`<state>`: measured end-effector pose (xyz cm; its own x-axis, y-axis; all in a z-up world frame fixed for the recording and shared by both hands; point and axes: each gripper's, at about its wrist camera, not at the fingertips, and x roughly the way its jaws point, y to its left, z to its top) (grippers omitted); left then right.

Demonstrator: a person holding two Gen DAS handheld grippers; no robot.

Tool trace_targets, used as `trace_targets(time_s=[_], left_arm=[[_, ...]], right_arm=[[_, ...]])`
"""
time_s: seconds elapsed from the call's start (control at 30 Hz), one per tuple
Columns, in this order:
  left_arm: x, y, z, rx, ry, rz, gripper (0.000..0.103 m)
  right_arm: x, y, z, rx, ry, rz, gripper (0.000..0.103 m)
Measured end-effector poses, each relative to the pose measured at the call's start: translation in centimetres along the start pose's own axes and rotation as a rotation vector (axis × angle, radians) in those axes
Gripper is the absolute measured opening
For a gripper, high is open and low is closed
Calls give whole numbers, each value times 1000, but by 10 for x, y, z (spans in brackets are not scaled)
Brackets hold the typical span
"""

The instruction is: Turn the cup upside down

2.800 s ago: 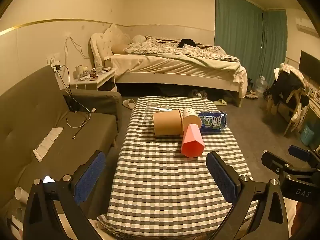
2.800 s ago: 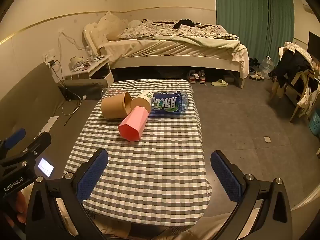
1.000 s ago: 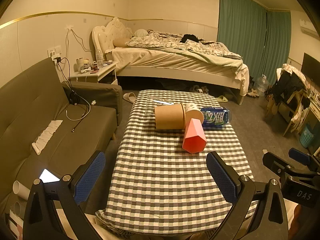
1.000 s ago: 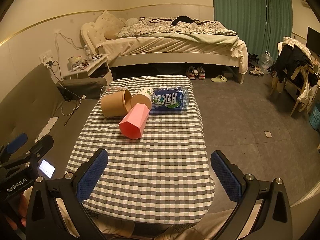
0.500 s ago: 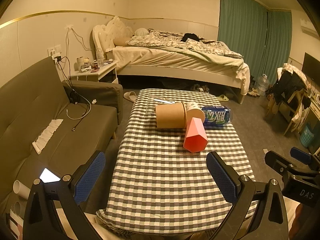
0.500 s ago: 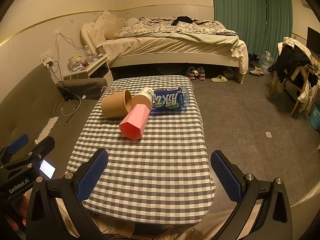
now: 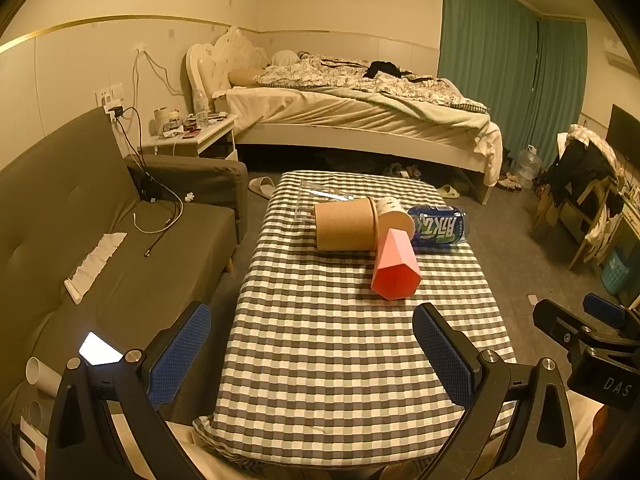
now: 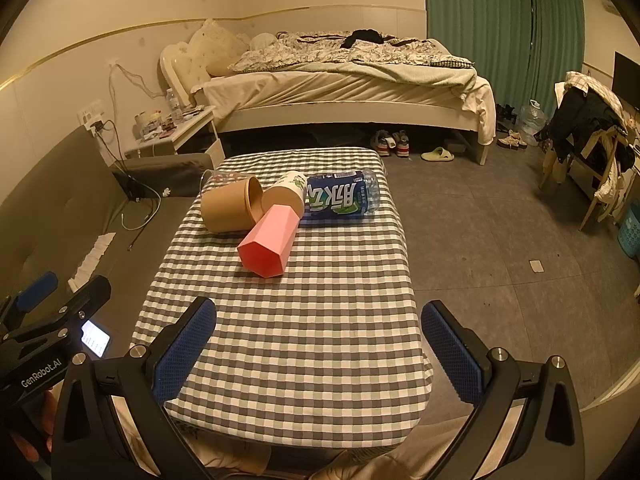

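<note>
A pink faceted cup (image 7: 395, 267) lies on its side on the checked tablecloth (image 7: 340, 352), its closed base toward me; it also shows in the right wrist view (image 8: 269, 241). Behind it lie a brown paper cup (image 7: 346, 224) (image 8: 231, 209) and a small white paper cup (image 7: 395, 213) (image 8: 286, 193), both on their sides. My left gripper (image 7: 312, 354) is open and empty above the near end of the table. My right gripper (image 8: 318, 350) is open and empty, also at the near end.
A blue-labelled bottle (image 7: 439, 226) (image 8: 340, 197) lies at the far right of the table, and a clear plastic box (image 7: 316, 194) behind the cups. A grey sofa (image 7: 80, 240) stands left, a bed (image 7: 360, 120) beyond, a chair with clothes (image 8: 592, 136) right.
Both grippers have drifted slightly, with the left view shifting a little so the cups sit slightly further right. The objects on the table have not moved.
</note>
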<state>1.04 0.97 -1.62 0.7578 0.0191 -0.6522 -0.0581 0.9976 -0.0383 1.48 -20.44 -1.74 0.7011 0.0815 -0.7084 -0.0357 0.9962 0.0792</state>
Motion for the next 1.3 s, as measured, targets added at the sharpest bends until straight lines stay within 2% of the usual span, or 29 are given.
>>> trace_targets(time_s=[0.5, 0.73, 1.07, 1.3], left_arm=[[13, 9, 3, -17, 28, 4, 103], [37, 26, 13, -22, 37, 28, 103], [112, 55, 16, -23, 122, 53, 103], [145, 71, 7, -23, 182, 71, 103]], right_arm=[[11, 8, 4, -4, 16, -15, 103], [30, 19, 20, 10, 29, -18, 103], [120, 58, 44, 25, 94, -21, 103], [200, 72, 45, 49, 186, -40, 101]])
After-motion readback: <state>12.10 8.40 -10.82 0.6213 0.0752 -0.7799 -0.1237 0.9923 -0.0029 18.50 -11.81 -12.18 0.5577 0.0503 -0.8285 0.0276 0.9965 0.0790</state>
